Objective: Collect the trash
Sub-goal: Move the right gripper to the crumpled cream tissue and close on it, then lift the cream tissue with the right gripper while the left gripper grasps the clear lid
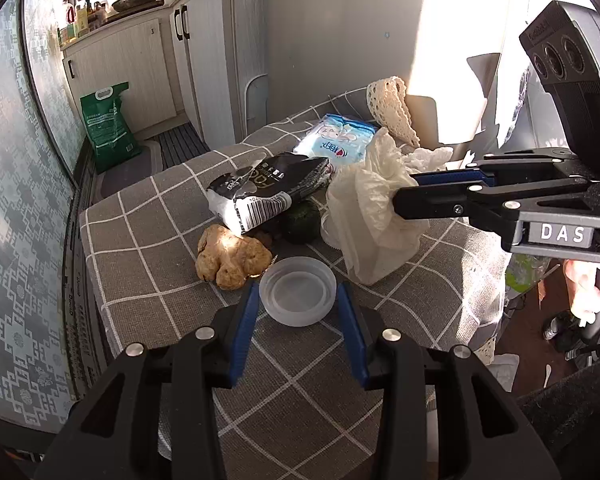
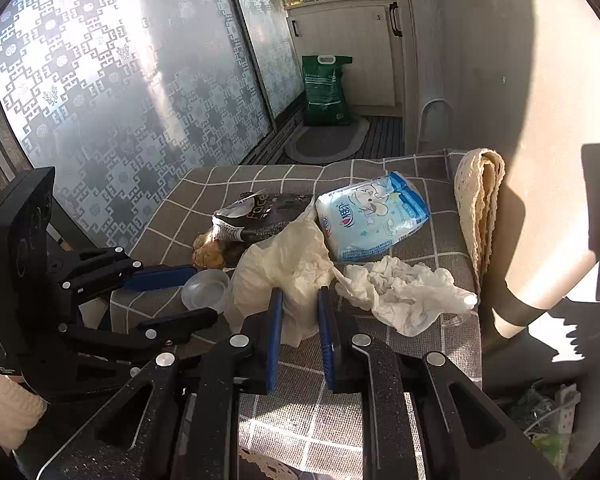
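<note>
A clear plastic lid [image 1: 298,296] lies on the grey checked tablecloth [image 1: 148,240], between the fingers of my open left gripper [image 1: 298,300]; whether the fingers touch it I cannot tell. The lid also shows in the right wrist view [image 2: 206,290]. My right gripper [image 2: 299,312] is shut on a crumpled cream tissue [image 2: 288,268] and holds it upright just over the cloth; it shows in the left wrist view [image 1: 374,216] too. A second crumpled white tissue [image 2: 404,292] lies to its right.
A black snack bag [image 1: 264,192], a blue tissue pack [image 1: 336,140], a ginger root [image 1: 230,258] and a dark green vegetable [image 1: 302,220] lie behind the lid. A lace cloth [image 2: 480,204] hangs at the far edge. A green sack [image 1: 108,124] stands on the floor.
</note>
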`<move>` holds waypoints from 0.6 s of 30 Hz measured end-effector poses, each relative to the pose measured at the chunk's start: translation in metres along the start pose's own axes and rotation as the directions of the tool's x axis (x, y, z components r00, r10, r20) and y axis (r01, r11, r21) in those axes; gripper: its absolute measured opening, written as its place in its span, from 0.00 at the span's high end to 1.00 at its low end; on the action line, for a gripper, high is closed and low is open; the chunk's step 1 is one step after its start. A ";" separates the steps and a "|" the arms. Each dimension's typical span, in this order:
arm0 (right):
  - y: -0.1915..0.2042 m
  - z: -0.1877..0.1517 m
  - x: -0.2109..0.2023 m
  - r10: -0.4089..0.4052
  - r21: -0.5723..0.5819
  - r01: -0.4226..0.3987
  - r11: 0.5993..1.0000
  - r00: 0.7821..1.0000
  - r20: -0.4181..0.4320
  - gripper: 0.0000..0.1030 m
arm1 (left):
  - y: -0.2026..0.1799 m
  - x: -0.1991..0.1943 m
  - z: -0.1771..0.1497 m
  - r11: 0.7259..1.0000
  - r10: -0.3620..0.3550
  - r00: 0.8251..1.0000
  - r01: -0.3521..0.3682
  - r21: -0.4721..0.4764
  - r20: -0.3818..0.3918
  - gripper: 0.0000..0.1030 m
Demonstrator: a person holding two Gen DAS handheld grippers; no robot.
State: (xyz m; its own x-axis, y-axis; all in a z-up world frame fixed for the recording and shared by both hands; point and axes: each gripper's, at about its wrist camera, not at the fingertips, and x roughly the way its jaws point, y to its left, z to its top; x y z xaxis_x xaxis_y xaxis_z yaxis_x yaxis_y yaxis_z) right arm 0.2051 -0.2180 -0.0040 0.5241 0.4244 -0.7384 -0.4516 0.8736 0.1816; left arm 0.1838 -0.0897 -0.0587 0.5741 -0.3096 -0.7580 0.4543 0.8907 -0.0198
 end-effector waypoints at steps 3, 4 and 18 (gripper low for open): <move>-0.005 0.000 -0.014 -0.002 0.007 0.001 1.000 1.000 0.029 0.84 | 0.000 0.002 0.002 1.000 0.011 1.000 -0.011 -0.013 -0.004 0.53; -0.007 0.000 -0.018 0.001 0.012 -0.002 1.000 0.999 0.039 0.84 | 0.000 0.003 0.003 1.000 0.017 1.000 -0.017 -0.018 -0.006 0.52; -0.007 -0.001 -0.030 -0.006 0.014 0.005 1.000 0.998 0.069 0.84 | 0.002 0.004 0.006 0.998 0.030 1.000 -0.030 -0.060 0.006 0.59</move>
State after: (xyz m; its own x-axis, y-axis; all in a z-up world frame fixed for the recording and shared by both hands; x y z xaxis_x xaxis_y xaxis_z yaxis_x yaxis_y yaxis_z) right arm 0.1914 -0.2373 0.0162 0.5751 0.4343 -0.6932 -0.4389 0.8789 0.1865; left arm 0.1911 -0.0914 -0.0574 0.5917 -0.2843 -0.7544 0.3949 0.9180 -0.0363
